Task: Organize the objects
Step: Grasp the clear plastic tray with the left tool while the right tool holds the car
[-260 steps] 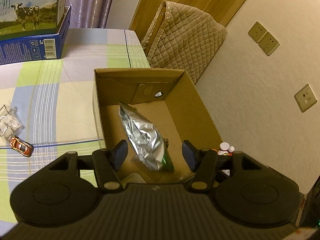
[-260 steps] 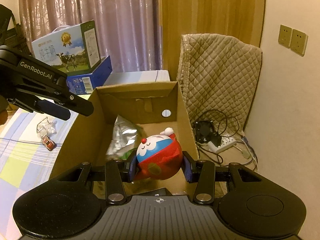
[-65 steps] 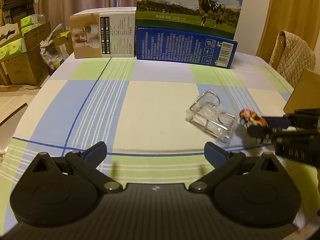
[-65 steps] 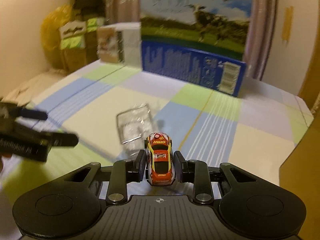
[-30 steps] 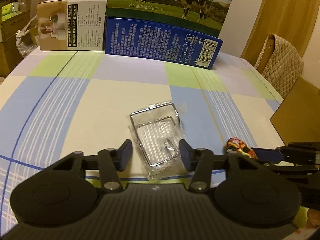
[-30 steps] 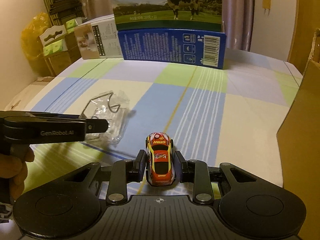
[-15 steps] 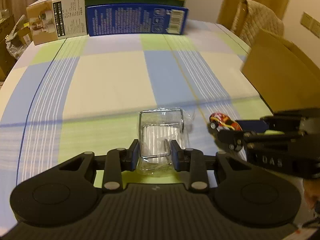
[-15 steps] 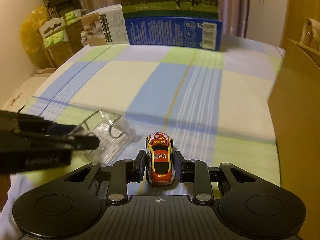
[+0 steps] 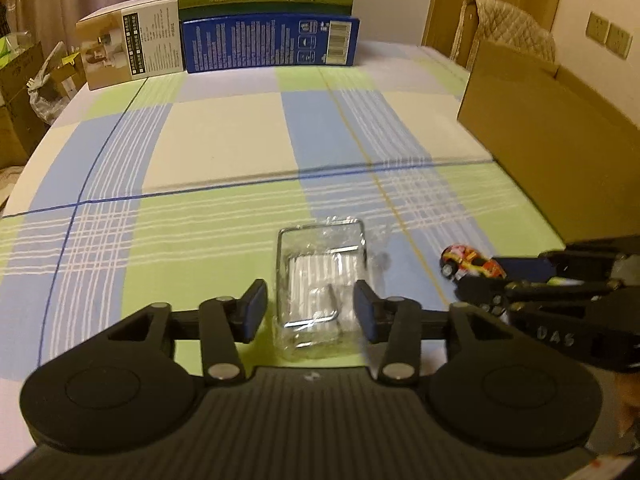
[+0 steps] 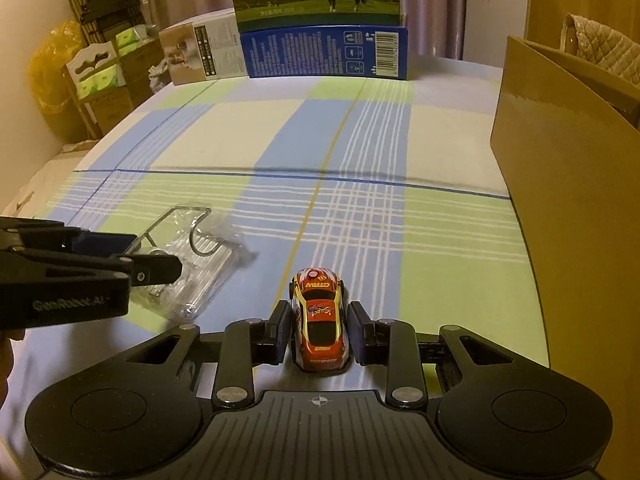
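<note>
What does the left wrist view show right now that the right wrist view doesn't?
Only the left wrist view shows the wall sockets and the left gripper open around the wrapped wire rack. Only the right wrist view shows the right gripper closed on the toy car head-on, plus the yellow bag. Both show the rack, car, cardboard box, milk carton and checked cloth.

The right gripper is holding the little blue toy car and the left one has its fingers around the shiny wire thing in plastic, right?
Nearly. The toy car in the right gripper is red and yellow, not blue; the right wrist view shows it. The left gripper does have its fingers around the plastic-wrapped wire rack.
</note>
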A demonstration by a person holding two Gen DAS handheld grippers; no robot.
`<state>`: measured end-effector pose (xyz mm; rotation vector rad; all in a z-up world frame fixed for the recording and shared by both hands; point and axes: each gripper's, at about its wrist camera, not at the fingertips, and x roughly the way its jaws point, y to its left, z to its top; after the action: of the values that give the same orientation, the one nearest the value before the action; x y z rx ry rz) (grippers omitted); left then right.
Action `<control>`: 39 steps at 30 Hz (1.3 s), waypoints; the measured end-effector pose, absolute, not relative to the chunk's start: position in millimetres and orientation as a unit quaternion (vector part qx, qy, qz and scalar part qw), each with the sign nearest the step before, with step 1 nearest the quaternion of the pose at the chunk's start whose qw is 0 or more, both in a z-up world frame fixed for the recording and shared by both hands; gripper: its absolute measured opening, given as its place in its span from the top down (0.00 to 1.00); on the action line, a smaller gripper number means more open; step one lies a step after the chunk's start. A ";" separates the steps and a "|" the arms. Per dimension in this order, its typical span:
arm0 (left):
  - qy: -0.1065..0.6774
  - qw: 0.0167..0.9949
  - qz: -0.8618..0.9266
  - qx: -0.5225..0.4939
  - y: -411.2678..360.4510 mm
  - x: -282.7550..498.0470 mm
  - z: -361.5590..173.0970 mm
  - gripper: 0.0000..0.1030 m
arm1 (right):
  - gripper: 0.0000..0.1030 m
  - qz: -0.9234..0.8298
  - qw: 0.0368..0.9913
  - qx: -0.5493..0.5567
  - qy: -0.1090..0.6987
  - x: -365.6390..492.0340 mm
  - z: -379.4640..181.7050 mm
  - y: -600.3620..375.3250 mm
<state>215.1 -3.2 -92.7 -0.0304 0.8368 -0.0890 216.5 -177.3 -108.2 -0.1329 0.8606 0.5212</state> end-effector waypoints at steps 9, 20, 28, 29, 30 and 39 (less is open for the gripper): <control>0.405 0.913 -0.042 -0.013 -5.9 220.6 -98.6 0.52 | 0.69 0.247 0.883 -0.112 0.384 208.4 -114.4 -165.5; 0.415 0.909 -0.041 -0.019 -5.9 220.3 -102.7 0.65 | 0.73 0.240 0.881 -0.102 0.395 209.9 -113.1 -167.0; 0.416 0.908 -0.037 -0.015 -6.4 216.4 -101.1 0.73 | 0.74 0.239 0.880 -0.094 0.400 210.2 -111.5 -168.3; 0.417 0.908 -0.037 -0.014 -6.5 216.0 -100.7 0.73 | 0.74 0.238 0.881 -0.091 0.400 211.0 -110.5 -169.3; 0.417 0.908 -0.036 -0.013 -6.7 215.8 -100.4 0.73 | 0.74 0.236 0.882 -0.088 0.399 211.4 -109.4 -169.9; 0.419 0.908 -0.015 -0.014 -8.5 213.2 -88.4 0.74 | 0.74 0.233 0.887 -0.062 0.393 209.9 -92.9 -183.6</control>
<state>213.2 -8.5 -88.4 -0.0279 0.8656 -0.0303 209.9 -183.6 -92.9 -0.1286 0.8171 0.4847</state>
